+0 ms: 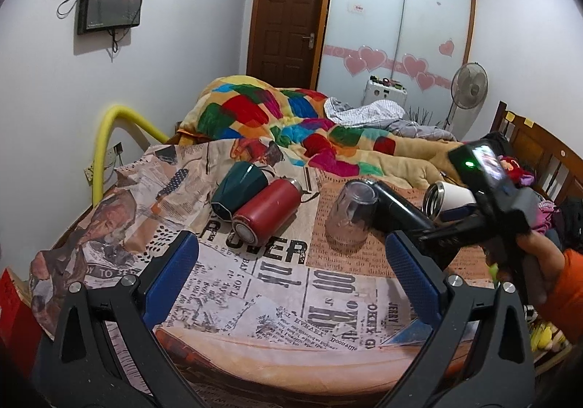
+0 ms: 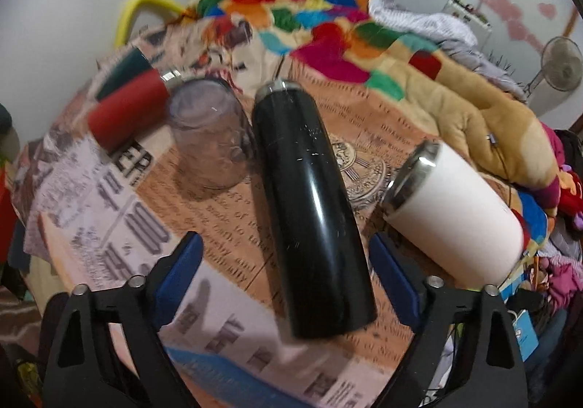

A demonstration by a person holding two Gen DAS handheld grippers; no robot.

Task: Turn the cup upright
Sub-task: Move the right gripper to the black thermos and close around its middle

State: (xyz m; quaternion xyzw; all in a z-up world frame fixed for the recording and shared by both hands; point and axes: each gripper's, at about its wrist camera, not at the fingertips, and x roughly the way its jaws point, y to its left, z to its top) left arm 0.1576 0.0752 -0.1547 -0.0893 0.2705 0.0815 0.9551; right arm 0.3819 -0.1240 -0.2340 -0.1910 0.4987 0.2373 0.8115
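Blue-padded fingers frame the bottom of both wrist views, and on each tool the jaws stand wide apart with nothing between the pads. From the right gripper [image 2: 286,258], a black flask [image 2: 309,204] lies on its side straight ahead, its flat base nearest and lined up with the gap between the fingers, though I cannot tell whether either pad touches it. Just right of it a white tumbler [image 2: 459,211] lies tipped over, steel rim pointing up and left. Left of the flask a clear glass cup [image 2: 209,138] stands mouth-down on the newspaper-print cloth [image 2: 120,222] covering the bed, touching or nearly touching a red bottle [image 2: 127,113] lying on its side, with a dark green cup [image 2: 122,71] lying behind that. The left gripper [image 1: 291,262] hangs back over the near part of the cloth, well short of everything, and its view shows the right tool reaching in from the right, held by a hand [image 1: 535,258] in an orange sleeve. A patchwork quilt [image 1: 277,113] is heaped farther up the bed.
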